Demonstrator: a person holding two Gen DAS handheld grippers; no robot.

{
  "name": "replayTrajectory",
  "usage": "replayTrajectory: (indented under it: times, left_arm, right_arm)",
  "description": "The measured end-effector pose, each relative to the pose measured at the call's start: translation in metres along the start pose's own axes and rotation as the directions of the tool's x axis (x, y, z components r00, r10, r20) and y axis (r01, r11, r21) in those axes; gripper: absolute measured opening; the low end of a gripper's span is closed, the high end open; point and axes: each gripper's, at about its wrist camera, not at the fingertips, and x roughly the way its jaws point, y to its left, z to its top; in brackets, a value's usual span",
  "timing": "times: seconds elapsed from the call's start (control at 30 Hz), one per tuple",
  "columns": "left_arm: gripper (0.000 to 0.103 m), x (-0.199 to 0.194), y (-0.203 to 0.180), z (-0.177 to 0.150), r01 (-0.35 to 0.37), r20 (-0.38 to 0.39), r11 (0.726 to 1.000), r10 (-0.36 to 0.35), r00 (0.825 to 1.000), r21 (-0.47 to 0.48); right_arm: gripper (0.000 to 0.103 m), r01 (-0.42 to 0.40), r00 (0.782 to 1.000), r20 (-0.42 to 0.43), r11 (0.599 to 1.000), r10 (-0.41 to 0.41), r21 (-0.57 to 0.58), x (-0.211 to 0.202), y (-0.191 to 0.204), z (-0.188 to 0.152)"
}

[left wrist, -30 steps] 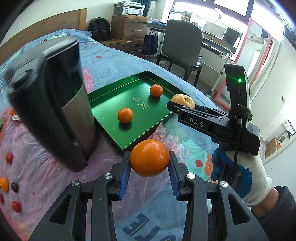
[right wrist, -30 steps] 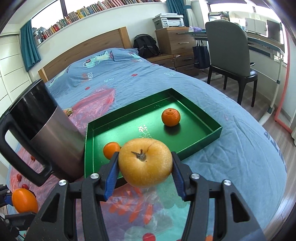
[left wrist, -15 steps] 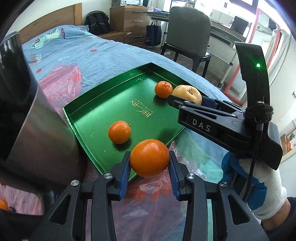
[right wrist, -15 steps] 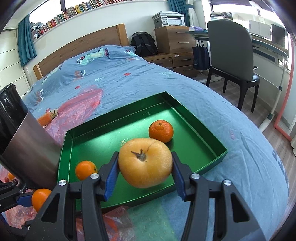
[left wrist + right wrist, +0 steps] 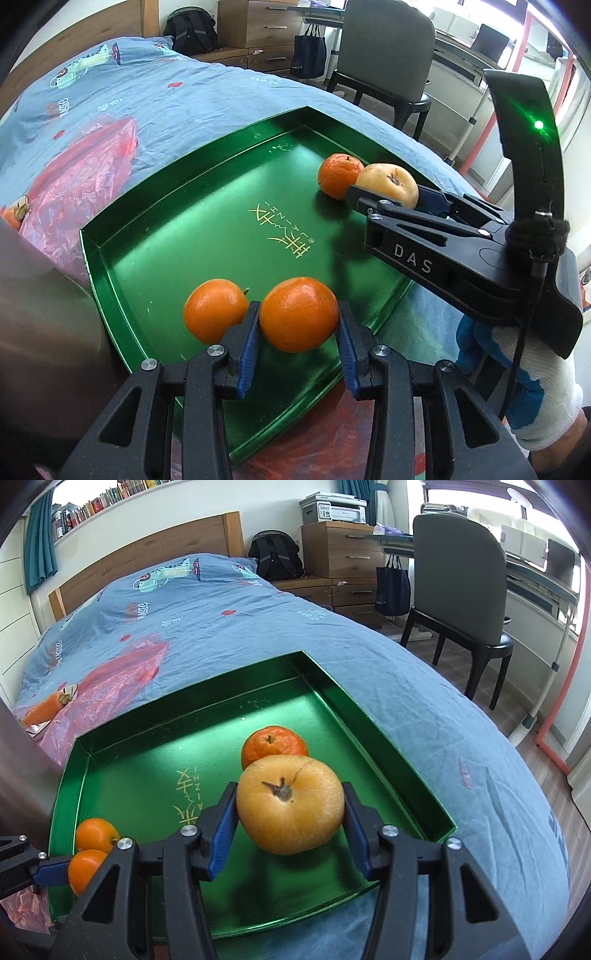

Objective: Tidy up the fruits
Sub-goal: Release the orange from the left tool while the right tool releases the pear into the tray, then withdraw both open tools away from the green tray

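Observation:
A green tray (image 5: pixel 207 206) lies on the blue bed; it also shows in the right wrist view (image 5: pixel 369 716). My left gripper (image 5: pixel 298 334) is shut on an orange (image 5: pixel 298 318) over the tray's near edge, beside a loose orange (image 5: pixel 214 309) in the tray. My right gripper (image 5: pixel 290 821) is shut on a yellow pear (image 5: pixel 290 808) held over the tray, just in front of a second loose orange (image 5: pixel 273 744). The right gripper and pear (image 5: pixel 388 182) show at the right of the left wrist view. The left gripper's orange (image 5: pixel 85 867) shows at the lower left of the right wrist view.
A steel jug (image 5: pixel 44 332) stands close at the left of the tray. A pink plastic bag (image 5: pixel 81 177) with a carrot (image 5: pixel 42 710) lies on the bed beyond. A grey chair (image 5: pixel 458 583) and wooden drawers (image 5: pixel 340 550) stand off the bed's right side.
Both grippers have moved forward over the tray with their fruit. The jug has slid to the left edge of both views.

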Motion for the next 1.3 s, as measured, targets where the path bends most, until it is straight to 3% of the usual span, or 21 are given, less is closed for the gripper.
replayTrajectory:
  times: [0.4,0.53,0.63,0.83,1.3]
  left_arm:
    - [0.035,0.02,0.015,-0.006,-0.032,-0.023,0.999,0.032,0.999,-0.006]
    - [0.05,0.015,0.013,-0.007,-0.055,-0.012,0.998,0.055,0.998,0.003]
    - [0.053,0.005,0.013,-0.007,-0.058,0.005,0.998,0.058,0.998,0.009]
    - [0.054,-0.02,0.011,-0.012,-0.045,0.031,0.999,0.044,0.999,0.014]
    - [0.054,-0.107,-0.002,-0.069,-0.001,0.085,1.0,0.0,0.996,0.016]
  right_arm:
    - [0.064,0.022,1.0,0.013,1.0,-0.022,0.004,0.019,0.002,-0.005]
    - [0.065,0.028,0.999,0.017,1.0,-0.028,0.006,0.015,0.003,-0.004]
    - [0.08,0.03,0.999,0.029,1.0,-0.03,0.01,0.008,0.004,-0.004]
    - [0.09,0.025,0.998,0.057,1.0,-0.025,0.006,-0.02,0.008,-0.006]
    - [0.092,0.023,0.998,0.053,1.0,-0.023,-0.006,-0.105,0.034,-0.038]
